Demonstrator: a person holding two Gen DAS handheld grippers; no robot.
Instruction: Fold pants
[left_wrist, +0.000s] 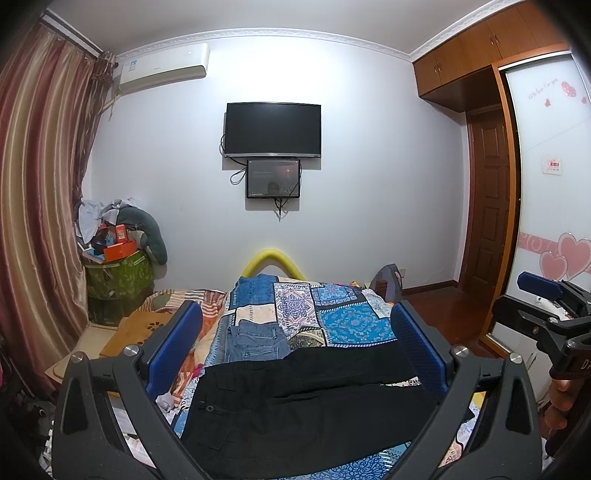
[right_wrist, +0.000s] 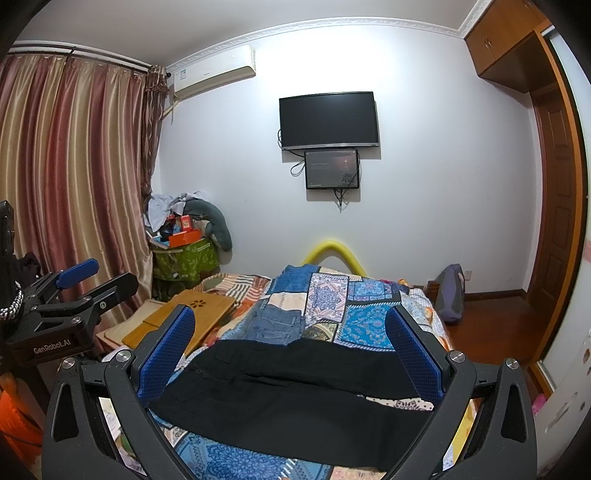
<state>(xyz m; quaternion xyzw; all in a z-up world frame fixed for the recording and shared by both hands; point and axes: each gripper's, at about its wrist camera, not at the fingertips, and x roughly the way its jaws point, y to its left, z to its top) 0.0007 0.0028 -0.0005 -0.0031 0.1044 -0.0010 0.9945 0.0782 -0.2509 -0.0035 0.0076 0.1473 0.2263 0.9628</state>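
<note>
Black pants lie spread flat across the near end of a bed with a patchwork quilt, waist to the left, legs to the right. They also show in the right wrist view. My left gripper is open and empty, held above the pants. My right gripper is open and empty, also above them. Each gripper appears at the edge of the other's view: the right one, the left one. Folded blue jeans lie on the quilt beyond the black pants.
A wooden lap desk lies on the bed's left side. A heaped green bin stands by the curtain. A bag sits on the floor at right. A wardrobe stands close on the right.
</note>
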